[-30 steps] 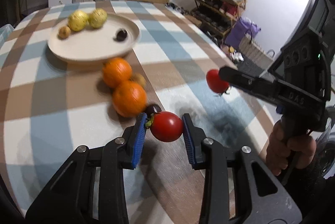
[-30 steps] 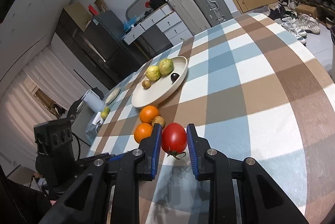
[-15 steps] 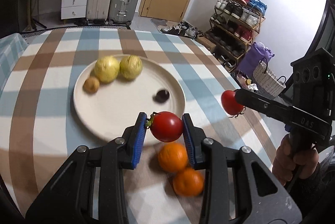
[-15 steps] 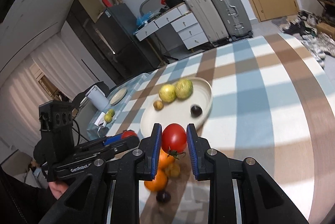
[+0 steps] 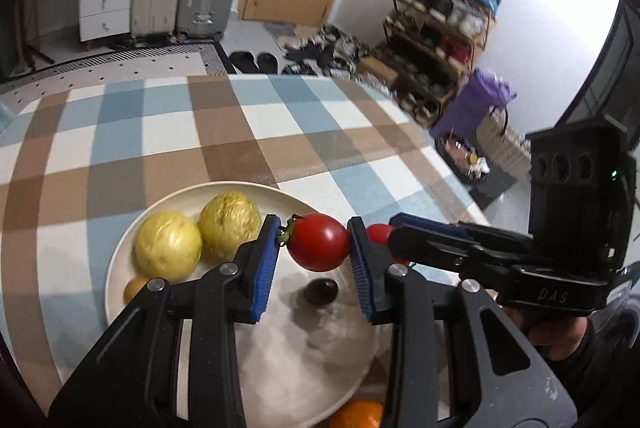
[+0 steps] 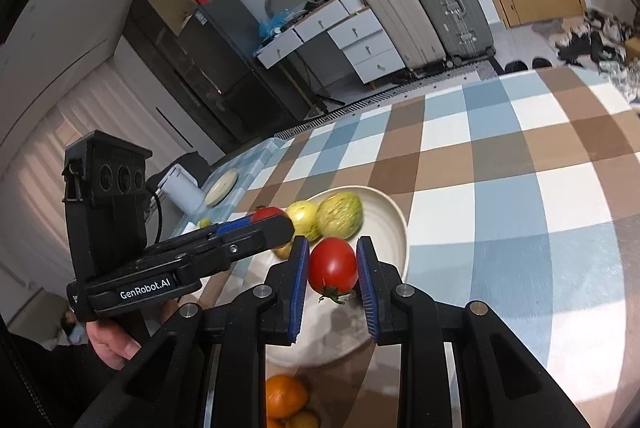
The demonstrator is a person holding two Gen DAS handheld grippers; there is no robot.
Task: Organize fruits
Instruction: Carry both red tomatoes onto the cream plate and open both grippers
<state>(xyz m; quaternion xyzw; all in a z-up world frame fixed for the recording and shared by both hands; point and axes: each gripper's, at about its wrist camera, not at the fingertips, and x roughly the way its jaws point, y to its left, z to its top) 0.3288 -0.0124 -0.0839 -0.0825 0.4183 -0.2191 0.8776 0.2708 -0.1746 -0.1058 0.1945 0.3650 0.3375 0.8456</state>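
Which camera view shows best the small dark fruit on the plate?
The left wrist view: the dark fruit lies unobstructed on the plate, below the held tomato. In the right wrist view I cannot find it; the grippers probably hide it.

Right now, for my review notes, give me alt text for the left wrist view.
The left gripper clamps a round red tomato above a cream round plate holding two yellow-green fruits, a small dark fruit and a small tan fruit. At right, the right gripper carries another red tomato.
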